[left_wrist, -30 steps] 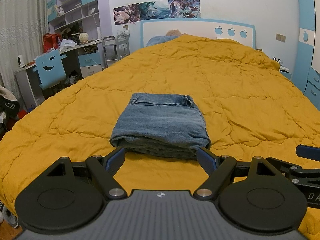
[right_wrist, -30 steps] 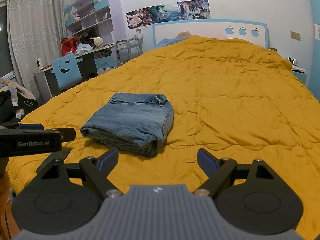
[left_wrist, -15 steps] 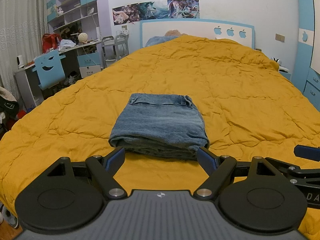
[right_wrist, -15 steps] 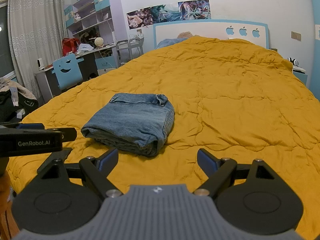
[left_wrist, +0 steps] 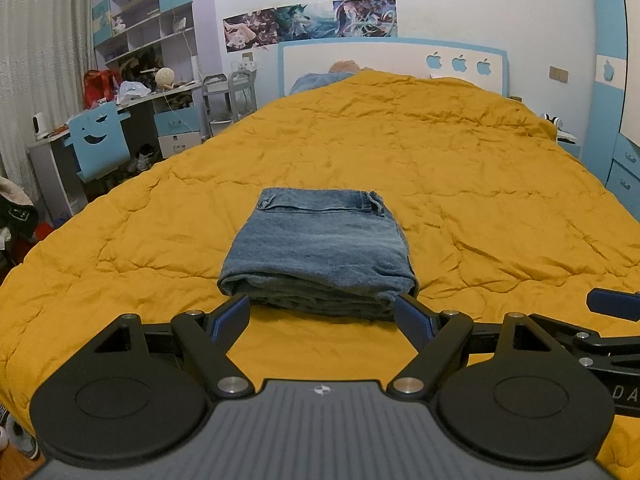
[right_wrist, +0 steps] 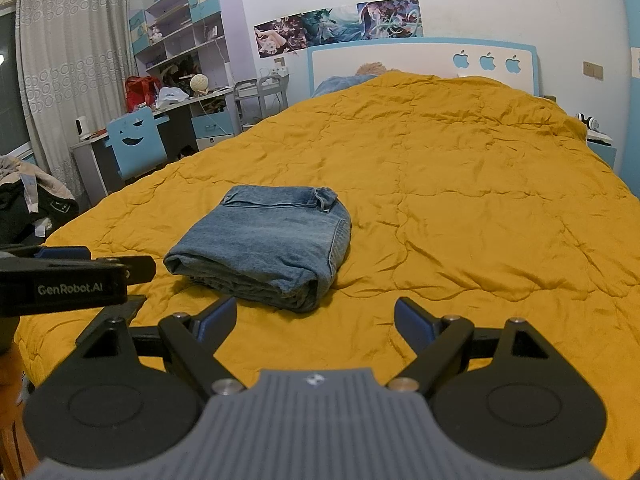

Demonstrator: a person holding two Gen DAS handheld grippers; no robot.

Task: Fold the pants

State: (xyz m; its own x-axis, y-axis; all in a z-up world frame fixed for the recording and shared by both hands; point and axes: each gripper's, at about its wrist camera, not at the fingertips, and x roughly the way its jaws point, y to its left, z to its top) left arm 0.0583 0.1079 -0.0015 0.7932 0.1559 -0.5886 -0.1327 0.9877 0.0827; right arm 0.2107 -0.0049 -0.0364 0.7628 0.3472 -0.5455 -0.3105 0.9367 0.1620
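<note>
The blue denim pants [left_wrist: 320,252] lie folded in a compact rectangle on the yellow quilt [left_wrist: 460,184], waistband at the far side. My left gripper [left_wrist: 323,318] is open and empty, just in front of the near folded edge, not touching it. In the right wrist view the pants [right_wrist: 264,240] lie ahead and to the left. My right gripper [right_wrist: 315,320] is open and empty, above the quilt to the right of the pants. The left gripper's body [right_wrist: 68,280] shows at that view's left edge.
The bed's blue and white headboard [left_wrist: 392,60] stands at the far end. A cluttered desk [left_wrist: 140,100] and a blue chair [left_wrist: 100,140] stand left of the bed. Blue drawers [left_wrist: 624,172] stand on the right. Clothes [right_wrist: 28,200] are piled at the left.
Both grippers have drawn back very slightly from the pants. The pants have not moved and both grippers stay open.
</note>
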